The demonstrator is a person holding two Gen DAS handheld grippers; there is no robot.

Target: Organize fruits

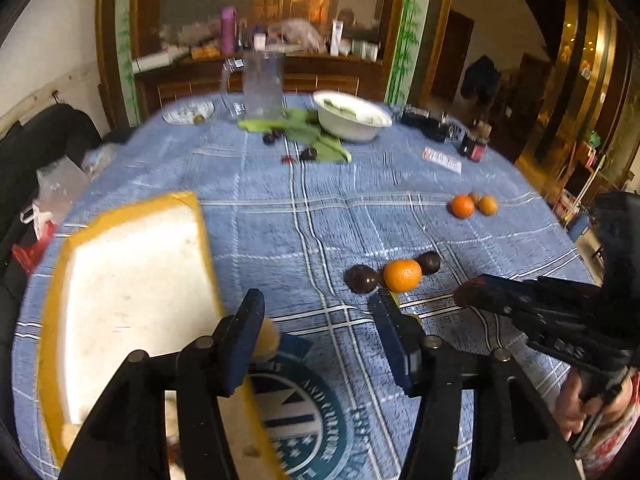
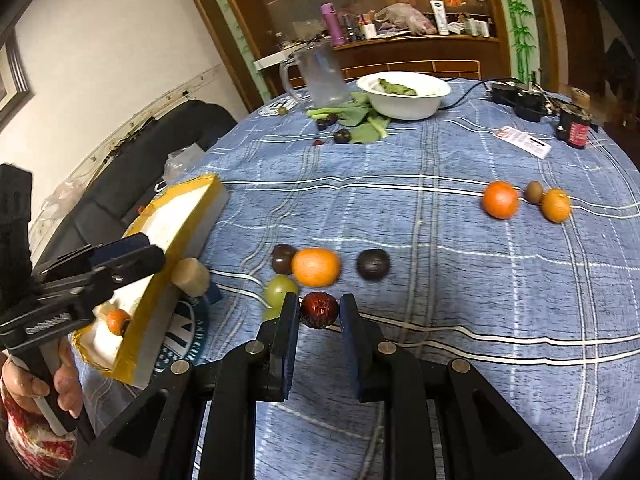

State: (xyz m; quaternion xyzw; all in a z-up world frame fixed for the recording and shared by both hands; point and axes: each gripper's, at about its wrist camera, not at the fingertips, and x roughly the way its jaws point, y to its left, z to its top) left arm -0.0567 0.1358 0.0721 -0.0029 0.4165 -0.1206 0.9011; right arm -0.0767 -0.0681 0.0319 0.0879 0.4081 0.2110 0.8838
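A white foam tray with a yellow rim (image 1: 132,280) lies at the left of the blue checked table; it also shows in the right wrist view (image 2: 176,224), with a small orange fruit (image 2: 117,321) inside. My left gripper (image 1: 320,316) is open, beside the tray's right edge, with a pale round fruit (image 1: 266,340) by its left finger. My right gripper (image 2: 319,311) is shut on a dark red fruit (image 2: 319,309). Ahead of it lie a green fruit (image 2: 280,290), an orange (image 2: 316,267) and two dark fruits (image 2: 373,265).
Farther right lie two oranges and a brown kiwi (image 2: 534,192). At the far side stand a white bowl (image 2: 404,94), a clear jug (image 2: 324,76), green leaves with dark fruits (image 2: 360,120) and a dark jar (image 2: 576,130). A black sofa (image 2: 160,140) is at the left.
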